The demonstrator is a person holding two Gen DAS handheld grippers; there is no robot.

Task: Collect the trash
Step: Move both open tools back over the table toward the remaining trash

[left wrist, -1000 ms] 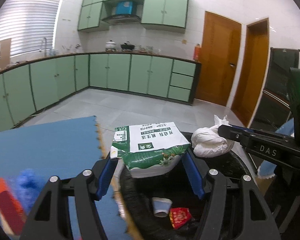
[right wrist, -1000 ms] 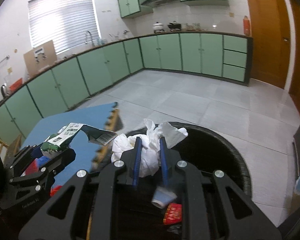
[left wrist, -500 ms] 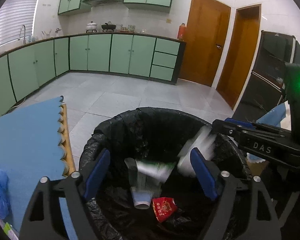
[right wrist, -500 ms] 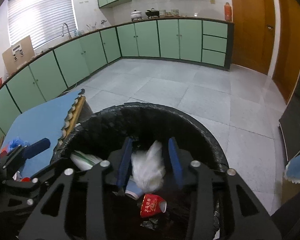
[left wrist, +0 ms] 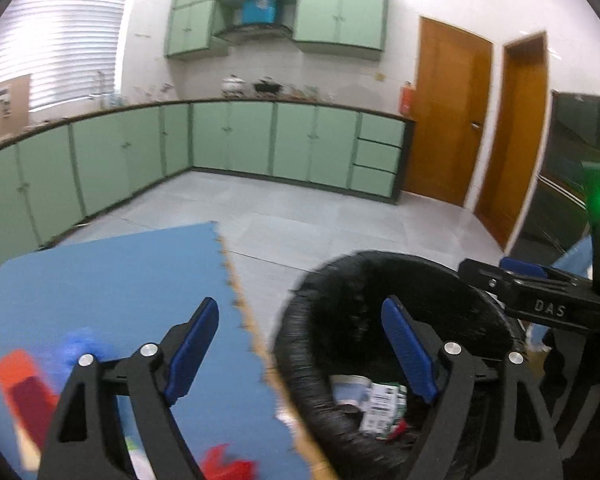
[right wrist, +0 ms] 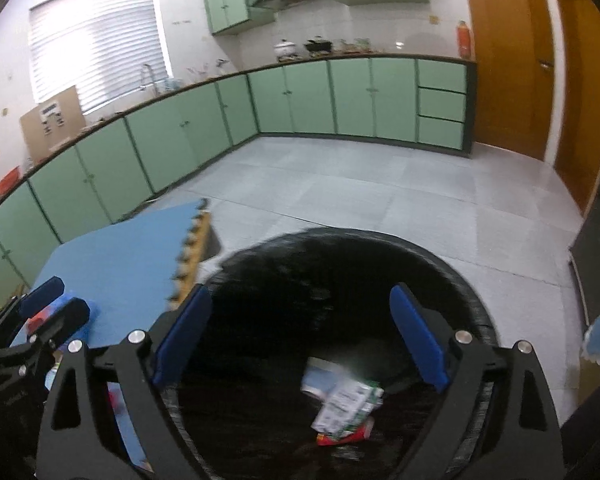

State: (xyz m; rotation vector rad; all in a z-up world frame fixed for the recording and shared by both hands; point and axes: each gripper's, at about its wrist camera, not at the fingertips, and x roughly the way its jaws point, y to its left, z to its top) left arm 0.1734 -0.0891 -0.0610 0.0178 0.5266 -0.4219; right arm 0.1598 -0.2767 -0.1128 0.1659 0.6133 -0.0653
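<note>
The bin [right wrist: 476, 312], lined in black, is seen at 6 o'clock in the right wrist view and at 5 o'clock in the left one. Its rim lies just beside the toothed edge of the blue mat [left wrist: 100, 280], which fills the 8 o'clock part of the left view. Beyond both, bare tiled floor [right wrist: 360, 200] runs open to the green cabinets [right wrist: 340, 96] at 12 o'clock and the wooden doors [left wrist: 448, 112] at 2 o'clock.

The left gripper [left wrist: 300, 344] is released, nothing between its blue pads, and it straddles the seam between mat and bin. The right gripper [right wrist: 300, 336] is being opened over the bin mouth, with nothing between its jaws.

"DAS" is read in white on the right gripper's body at 3 o'clock in the left view. The print on the carton [right wrist: 348, 404] is too blurred to be read.

A second ago the carton was clamped by the left gripper and a white wad by the right. Now the carton lies at the bin's bottom beside a cup [left wrist: 350, 388] and a red wrapper [right wrist: 348, 436]. The wad cannot be made out. Red and blue scraps [left wrist: 28, 388], blurred, are left on the mat at 8 o'clock.
</note>
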